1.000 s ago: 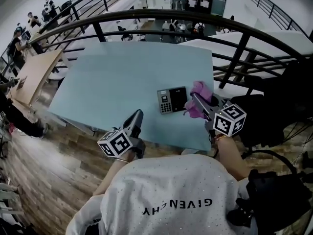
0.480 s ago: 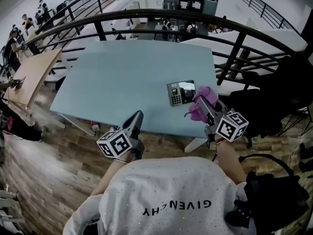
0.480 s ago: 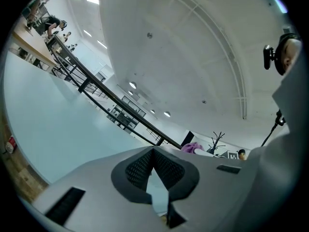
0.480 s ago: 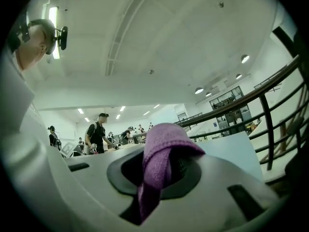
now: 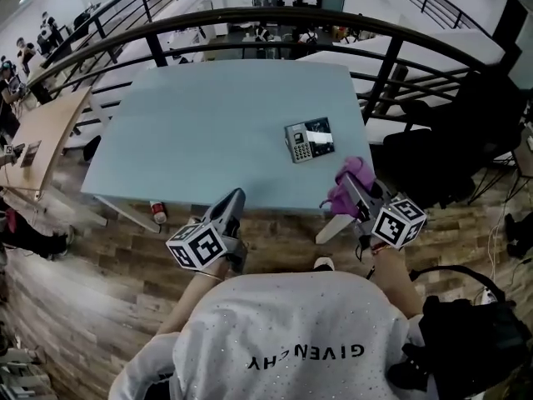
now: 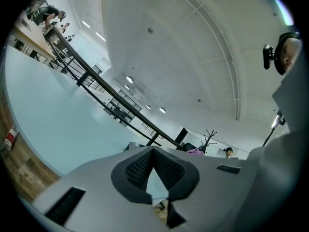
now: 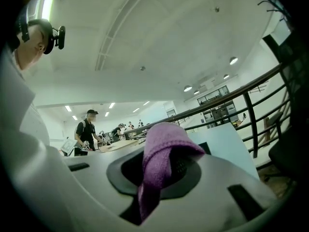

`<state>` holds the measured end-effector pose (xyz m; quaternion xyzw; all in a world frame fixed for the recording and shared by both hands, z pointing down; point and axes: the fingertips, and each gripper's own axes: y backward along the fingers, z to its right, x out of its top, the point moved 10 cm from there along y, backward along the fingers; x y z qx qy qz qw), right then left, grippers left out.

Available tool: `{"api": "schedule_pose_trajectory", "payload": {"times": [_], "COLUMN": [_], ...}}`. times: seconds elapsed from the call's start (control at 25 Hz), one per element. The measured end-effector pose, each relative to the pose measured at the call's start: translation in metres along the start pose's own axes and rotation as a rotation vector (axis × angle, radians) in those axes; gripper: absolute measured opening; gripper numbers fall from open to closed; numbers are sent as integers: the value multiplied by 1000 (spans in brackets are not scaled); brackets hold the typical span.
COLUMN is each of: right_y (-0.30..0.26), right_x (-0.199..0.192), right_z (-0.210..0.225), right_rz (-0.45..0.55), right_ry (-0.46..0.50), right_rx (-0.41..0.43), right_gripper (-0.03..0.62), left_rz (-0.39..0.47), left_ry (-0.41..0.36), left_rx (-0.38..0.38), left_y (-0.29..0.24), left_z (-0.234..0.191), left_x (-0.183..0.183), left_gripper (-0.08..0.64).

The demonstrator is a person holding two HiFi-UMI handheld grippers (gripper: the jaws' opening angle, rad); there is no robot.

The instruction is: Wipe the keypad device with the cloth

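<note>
Cloth [image 5: 340, 197] hangs pinched in the right tongs [image 5: 350, 183], seemingly ready for wiping, apart from the keypad device [image 5: 310, 140] on the desk [image 5: 208, 132]; left tongs [image 5: 236, 198] are pressed together, empty.

Purple cloth [image 5: 346, 190], blue table [image 5: 208, 123], dark keypad device [image 5: 309, 140]

Pale blue table [image 5: 208, 132] on wood-plank floor [image 5: 83, 282], dark curved railing [image 5: 250, 19] past its far edge, wooden desk [image 5: 42, 132] off left, white ceiling [image 6: 183, 42] with recessed lights [image 6: 129, 79].
</note>
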<state>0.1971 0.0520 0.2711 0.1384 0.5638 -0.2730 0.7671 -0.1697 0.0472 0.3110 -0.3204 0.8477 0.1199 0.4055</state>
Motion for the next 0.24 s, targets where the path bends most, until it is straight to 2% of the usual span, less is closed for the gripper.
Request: {"api": "schedule_pose_trajectory", "payload": {"times": [0.24], "right_y": [-11], "right_x": [-4], "right_z": [26], "right_rz": [12], "right_ry": [-27], "right_rx": [-33], "right_gripper": [44], "left_rz": [-33], "left_ry": [9], "left_rx": [-8], "left_y": [-26], "left_z": [-11], "left_x": [-9], "left_gripper": [0]}}
